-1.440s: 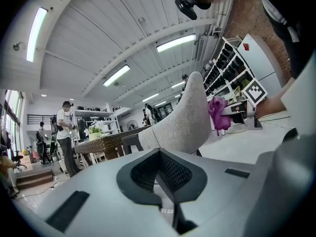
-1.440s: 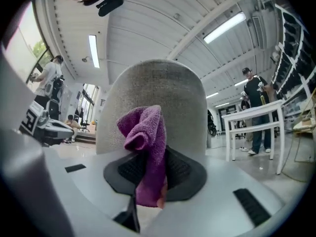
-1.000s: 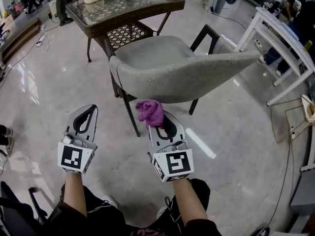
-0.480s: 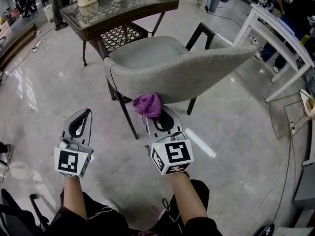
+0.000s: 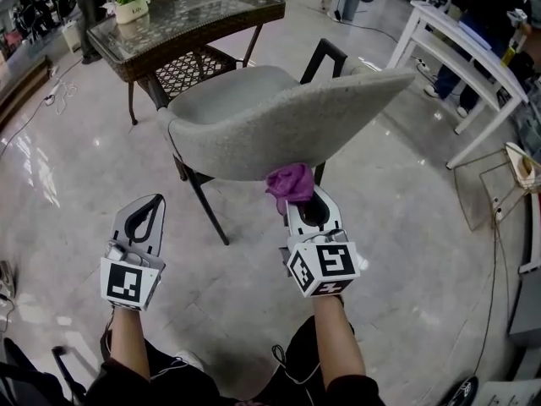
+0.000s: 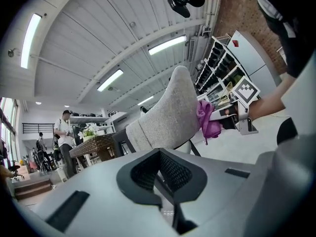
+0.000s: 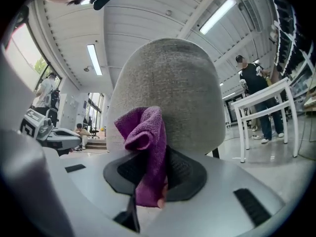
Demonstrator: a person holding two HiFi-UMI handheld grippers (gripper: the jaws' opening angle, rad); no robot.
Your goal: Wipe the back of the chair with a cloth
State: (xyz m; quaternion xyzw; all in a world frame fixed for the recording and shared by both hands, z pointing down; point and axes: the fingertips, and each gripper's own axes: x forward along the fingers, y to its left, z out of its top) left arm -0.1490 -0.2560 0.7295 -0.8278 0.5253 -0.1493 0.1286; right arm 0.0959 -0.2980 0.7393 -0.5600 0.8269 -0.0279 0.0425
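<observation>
- Cloth (image 5: 290,184) was clamped in the right tongs (image 5: 298,198) and held against the chair back (image 5: 279,125).
- Left tongs (image 5: 145,218) were seen closed and empty, at the chair's 8 o'clock.

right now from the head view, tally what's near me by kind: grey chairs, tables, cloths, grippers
grey chair: 1
tables clearly shown: 2, the wicker table and the white table
purple cloth: 1, between the right gripper's jaws
grippers: 2, the left gripper and the right gripper
total: 6
</observation>
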